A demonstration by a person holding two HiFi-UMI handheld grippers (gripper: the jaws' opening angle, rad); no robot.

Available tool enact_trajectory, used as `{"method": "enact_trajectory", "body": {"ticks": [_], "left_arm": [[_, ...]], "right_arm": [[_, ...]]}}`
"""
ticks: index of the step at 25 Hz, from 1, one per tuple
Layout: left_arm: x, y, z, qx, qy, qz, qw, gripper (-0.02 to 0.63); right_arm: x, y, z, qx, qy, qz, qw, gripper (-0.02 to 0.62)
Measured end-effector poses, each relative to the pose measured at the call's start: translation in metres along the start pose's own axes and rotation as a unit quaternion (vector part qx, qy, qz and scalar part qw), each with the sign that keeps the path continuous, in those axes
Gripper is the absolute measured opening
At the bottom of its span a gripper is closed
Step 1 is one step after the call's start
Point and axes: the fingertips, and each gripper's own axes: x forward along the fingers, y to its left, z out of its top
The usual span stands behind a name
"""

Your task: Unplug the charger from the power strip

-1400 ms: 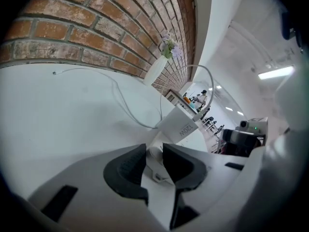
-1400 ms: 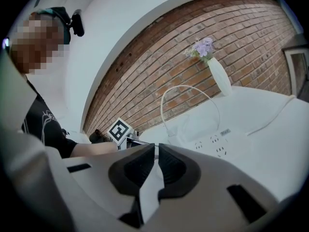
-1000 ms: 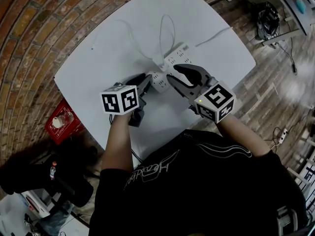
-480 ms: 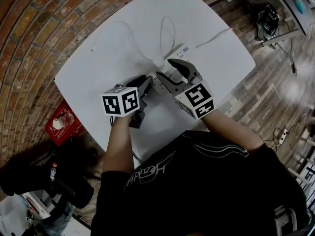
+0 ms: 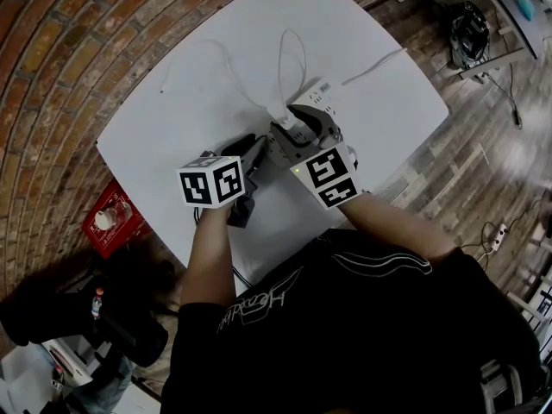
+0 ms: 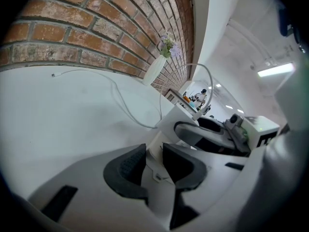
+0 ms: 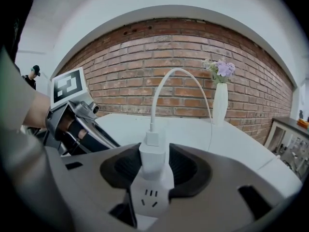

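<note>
Charger [image 7: 153, 158], white, upright in strip [image 7: 150, 197], cable [image 7: 178, 74] arching from top. Charger sits between right gripper [image 7: 155, 169] jaws, which have just been closing; pads against both its sides. Left gripper [image 6: 152, 157] jaws clenched on strip's near end. Strip lies on white worktop [image 5: 190, 110]. Brick wall [image 7: 145, 71] behind. Vase [image 7: 219, 105] at far edge. Plank floor [image 5: 466, 171].

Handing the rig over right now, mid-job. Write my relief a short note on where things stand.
Left gripper: jaws clamped on the near end of the power strip, which lies on the table.
Right gripper: jaws have just been closing on the charger, pads against its sides.
Done: both grips set.
Left: charger still seated in the strip; pull it out, cable attached.
</note>
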Motion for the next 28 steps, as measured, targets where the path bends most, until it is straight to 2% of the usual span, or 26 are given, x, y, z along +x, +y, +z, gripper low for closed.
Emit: {"method": "enact_trajectory", "body": {"ticks": [7,21,28], "left_arm": [[0.0002,0.0003,0.0000,0.002,0.000,0.001,1.0000,0.109],[0.0005,0.0017,0.0002,0.009,-0.002,0.005,0.9999,0.107],[0.0009,0.0009,-0.0001,0.014,-0.001,0.008,0.9999,0.109]], "right_arm": [[0.0034,0.0025,-0.0039,-0.016,0.023,0.004,1.000,0.129],[0.0057,0.0012,-0.0053,0.034,0.034,0.025,0.999,0.120],[0.0043,0.0028,-0.0041,0.013,0.033,0.014,0.999,0.118]]}}
